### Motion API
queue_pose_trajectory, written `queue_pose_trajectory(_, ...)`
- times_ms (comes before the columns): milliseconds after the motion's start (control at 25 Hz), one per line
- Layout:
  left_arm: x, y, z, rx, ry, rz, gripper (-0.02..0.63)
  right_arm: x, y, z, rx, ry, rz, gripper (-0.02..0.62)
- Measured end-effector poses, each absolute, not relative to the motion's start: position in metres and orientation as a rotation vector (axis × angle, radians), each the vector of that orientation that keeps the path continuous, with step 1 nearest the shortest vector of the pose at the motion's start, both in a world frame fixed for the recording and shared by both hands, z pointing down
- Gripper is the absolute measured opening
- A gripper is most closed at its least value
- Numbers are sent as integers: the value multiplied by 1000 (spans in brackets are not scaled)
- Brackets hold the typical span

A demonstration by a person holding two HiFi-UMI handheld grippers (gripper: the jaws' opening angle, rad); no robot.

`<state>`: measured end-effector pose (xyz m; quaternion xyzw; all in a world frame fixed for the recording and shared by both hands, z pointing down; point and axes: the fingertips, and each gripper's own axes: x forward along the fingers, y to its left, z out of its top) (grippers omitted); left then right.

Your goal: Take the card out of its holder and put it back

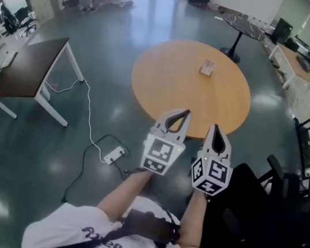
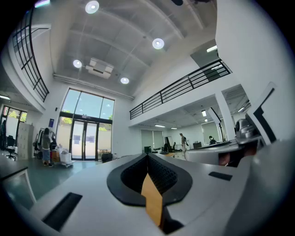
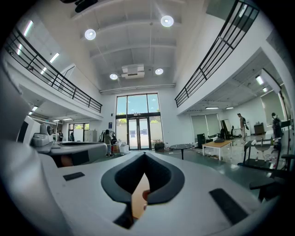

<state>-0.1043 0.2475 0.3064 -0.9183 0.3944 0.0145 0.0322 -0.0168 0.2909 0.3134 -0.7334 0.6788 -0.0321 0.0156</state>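
Left gripper (image 1: 187, 114): jaws together, tips meeting, nothing clamped. Behind the tips, in its own view, the teardrop gap shows only a sliver of orange table (image 1: 167, 81). Right gripper (image 1: 214, 127): likewise closed tip to tip and empty, with a thin orange strip showing through the slot in the right gripper view. I hold both level, side by side and close to each other, pointing toward the round table. In the head view their tips overlap its near edge, and neither rests on anything. Card holder (image 1: 207, 68): lies on the table's far half, a little right of centre, well apart from both grippers. It is too small to make out its contents. Markings: the left cube (image 1: 161, 153) and right cube (image 1: 211, 175) each carry black-and-white square markers on the faces toward me. Dark print on my white shirt (image 1: 67, 235) reads upside down from here and I cannot make out the word. A white power strip (image 1: 113, 155) with its cable lies on the grey floor to my left.
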Motion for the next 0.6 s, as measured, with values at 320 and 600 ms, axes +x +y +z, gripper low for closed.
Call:
queue_pose_trajectory(320,-96,256,293,-2821,1199,87,11,-13,301,302,-2256,2105,-68,18)
queue_pose_trajectory(600,-81,242,301,-2847,1156,62,11,7,293,304,-2190,1982,-153,20)
